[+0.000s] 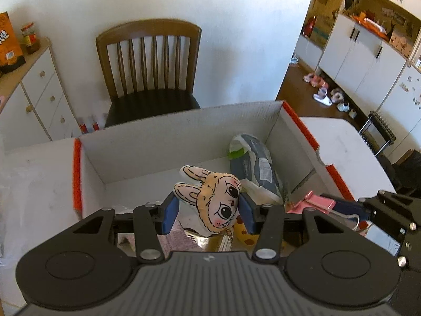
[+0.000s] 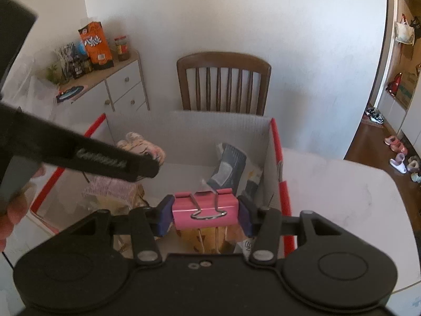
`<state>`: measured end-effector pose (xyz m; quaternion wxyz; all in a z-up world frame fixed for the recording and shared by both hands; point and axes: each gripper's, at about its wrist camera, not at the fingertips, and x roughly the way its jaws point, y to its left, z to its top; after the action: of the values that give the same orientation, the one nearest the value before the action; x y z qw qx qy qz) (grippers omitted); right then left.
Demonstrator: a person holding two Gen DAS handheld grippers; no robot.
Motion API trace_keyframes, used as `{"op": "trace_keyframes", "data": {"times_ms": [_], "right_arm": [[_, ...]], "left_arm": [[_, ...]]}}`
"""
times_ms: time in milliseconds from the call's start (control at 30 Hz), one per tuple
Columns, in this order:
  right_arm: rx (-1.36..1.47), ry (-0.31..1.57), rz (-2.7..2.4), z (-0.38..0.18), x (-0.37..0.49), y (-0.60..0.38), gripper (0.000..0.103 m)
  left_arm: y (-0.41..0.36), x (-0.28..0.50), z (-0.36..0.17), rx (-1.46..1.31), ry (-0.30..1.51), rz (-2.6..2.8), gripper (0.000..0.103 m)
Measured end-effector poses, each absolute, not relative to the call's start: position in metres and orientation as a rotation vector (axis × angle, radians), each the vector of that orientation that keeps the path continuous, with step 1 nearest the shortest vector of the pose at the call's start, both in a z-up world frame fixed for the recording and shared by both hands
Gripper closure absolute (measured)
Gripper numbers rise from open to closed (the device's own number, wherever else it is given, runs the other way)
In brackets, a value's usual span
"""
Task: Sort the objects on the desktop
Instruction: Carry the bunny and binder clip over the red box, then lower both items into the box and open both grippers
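Chair (image 1: 150,65) faces white table (image 1: 342,142) bearing open cardboard box (image 1: 184,131).

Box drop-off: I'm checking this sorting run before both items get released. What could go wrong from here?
1. The left gripper pinches the soft bunny toy by its sides only; it may slip or tumble unpredictably.
2. The right gripper holds the pink clip close beside the left one over the box; they could bump.
3. The clip might land on the gray packet.

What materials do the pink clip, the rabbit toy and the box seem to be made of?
Pink binder clip: painted metal body, bare wire handles that glint. Rabbit toy: probably printed fabric, puffy and matte. Box: corrugated cardboard, its ribs showing on the white walls.
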<state>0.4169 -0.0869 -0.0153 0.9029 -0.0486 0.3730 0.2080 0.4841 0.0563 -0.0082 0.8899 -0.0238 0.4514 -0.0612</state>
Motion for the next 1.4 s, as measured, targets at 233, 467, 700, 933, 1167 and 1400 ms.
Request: {"op": "trace_keyframes", "data": {"times_ms": [233, 467, 700, 933, 1167, 1400], "right_arm": [[-0.114, 0.802, 0.434, -0.03, 0.419, -0.086, 0.054], [-0.124, 0.818, 0.447, -0.039, 0.421, -0.087, 0.054], [-0.102, 0.835, 0.456, -0.041, 0.424, -0.088, 0.053], [-0.11, 0.814, 0.491, -0.035, 0.417, -0.088, 0.039], [-0.131, 0.777, 0.502, -0.022, 0.406, -0.089, 0.032], [-0.123, 0.76, 0.512, -0.005, 0.392, -0.097, 0.032]], "left_arm": [[0.046, 0.497, -0.032, -0.024, 0.994, -0.118, 0.054], [0.045, 0.502, -0.049, -0.013, 1.033, -0.121, 0.054], [0.045, 0.505, -0.053, -0.023, 1.048, -0.134, 0.052], [0.044, 0.501, -0.049, -0.029, 1.024, -0.13, 0.03], [0.05, 0.492, -0.034, -0.056, 1.004, -0.119, 0.03], [0.054, 0.469, -0.012, -0.05, 0.968, -0.122, 0.03]]}}
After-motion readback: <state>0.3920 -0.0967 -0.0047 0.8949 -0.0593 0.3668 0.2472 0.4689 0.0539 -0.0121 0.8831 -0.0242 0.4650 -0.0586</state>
